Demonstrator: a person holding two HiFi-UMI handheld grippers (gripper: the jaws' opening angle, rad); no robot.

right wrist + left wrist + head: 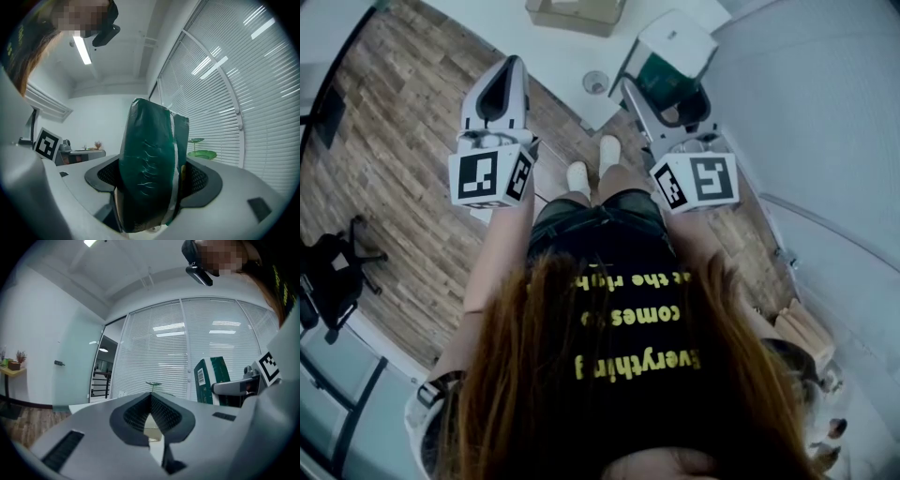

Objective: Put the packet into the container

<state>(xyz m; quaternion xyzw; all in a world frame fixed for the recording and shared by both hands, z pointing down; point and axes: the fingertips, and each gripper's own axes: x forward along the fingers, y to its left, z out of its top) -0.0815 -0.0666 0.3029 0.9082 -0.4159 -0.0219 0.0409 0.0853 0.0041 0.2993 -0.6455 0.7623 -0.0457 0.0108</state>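
Observation:
My right gripper [667, 98] is held up in front of the person's body, shut on a dark green and white packet [673, 58]. In the right gripper view the packet [150, 164] stands upright between the jaws of the right gripper [152, 173] and fills the gap. At the left, my left gripper [514, 64] points forward, shut and holding nothing. The left gripper view shows the left gripper [151, 397] with its tips touching, and the packet [210, 378] off to the right. A cardboard box [577, 14] sits on the white table [553, 58] ahead.
A small round object [595, 82] lies on the white table near its corner. The person's white shoes [592, 164] stand on the wood floor [403, 159]. A black office chair [333, 272] is at the left. Windows with blinds [187, 348] run along the right.

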